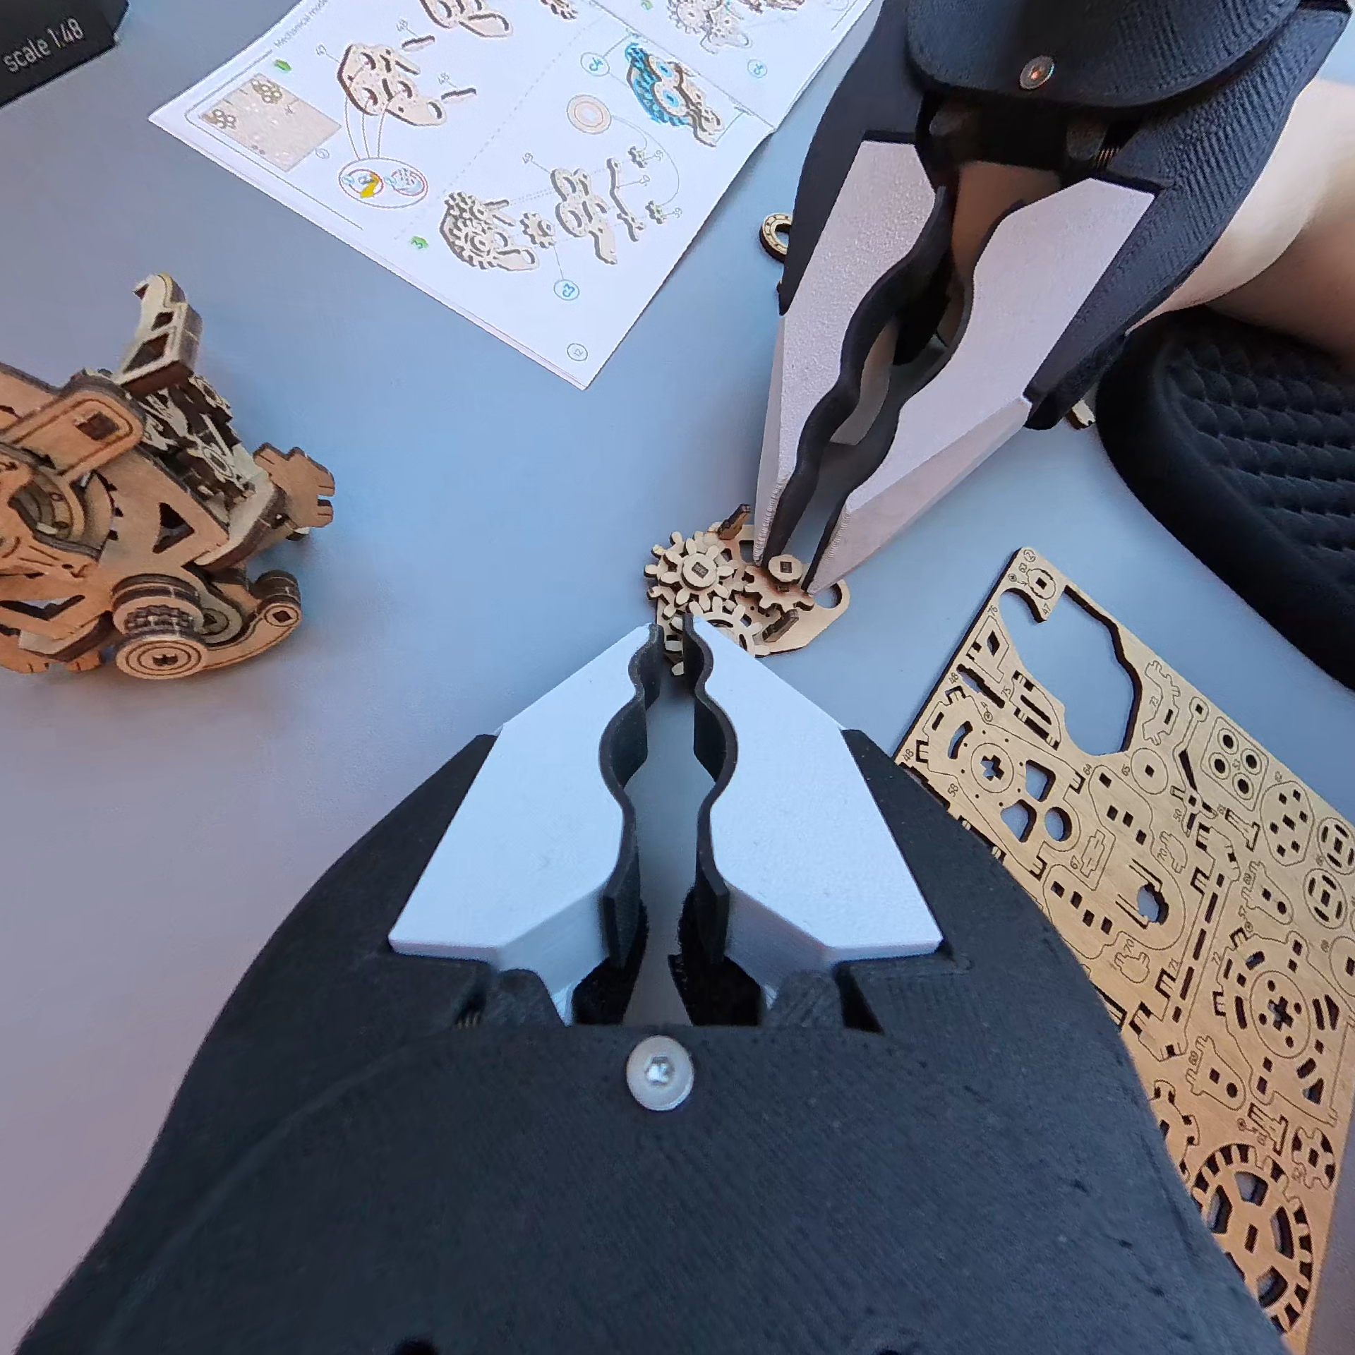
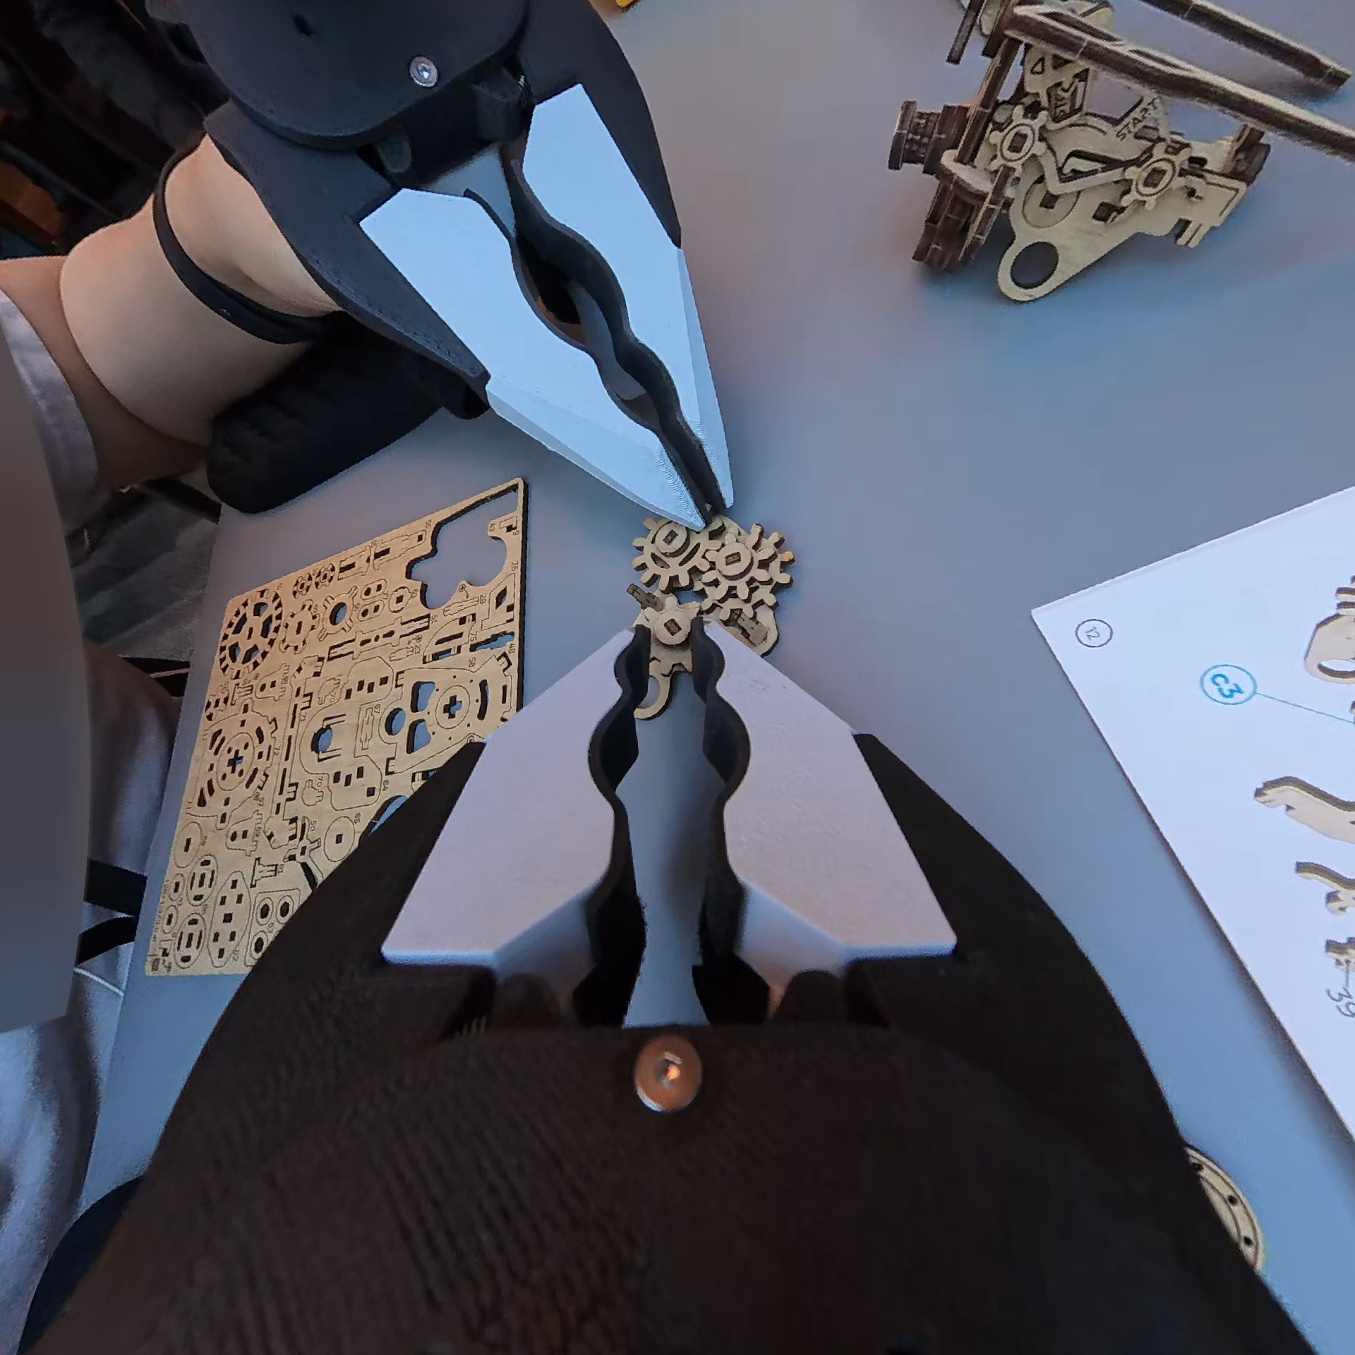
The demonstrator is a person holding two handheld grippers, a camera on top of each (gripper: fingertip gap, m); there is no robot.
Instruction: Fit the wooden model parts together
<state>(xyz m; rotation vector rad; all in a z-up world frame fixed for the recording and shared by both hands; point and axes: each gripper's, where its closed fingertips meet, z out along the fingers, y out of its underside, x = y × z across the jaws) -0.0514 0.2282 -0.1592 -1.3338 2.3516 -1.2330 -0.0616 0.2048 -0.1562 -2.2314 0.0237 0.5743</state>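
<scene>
A small wooden gear assembly (image 1: pixel 733 594), several toothed wheels on a flat plate, lies on the grey table; it also shows in the right wrist view (image 2: pixel 711 572). My left gripper (image 1: pixel 676 641) is shut on the near edge of a gear wheel; in the right wrist view (image 2: pixel 710 513) its tips meet at the far-left gear. My right gripper (image 2: pixel 671 641) is shut on the small gear (image 2: pixel 671 623) and the plate end under it; in the left wrist view (image 1: pixel 790 579) it comes down from the upper right. The two grippers face each other across the assembly.
A partly built wooden model (image 1: pixel 132 513) stands left, also in the right wrist view (image 2: pixel 1063 161). An instruction sheet (image 1: pixel 476 147) lies beyond, a laser-cut parts sheet (image 1: pixel 1173 880) right. A loose ring part (image 1: pixel 777 234), a black mesh pad (image 1: pixel 1246 476) and a person's arm (image 1: pixel 1320 220) are near. Both grippers' tips are close together, under 4 cm apart.
</scene>
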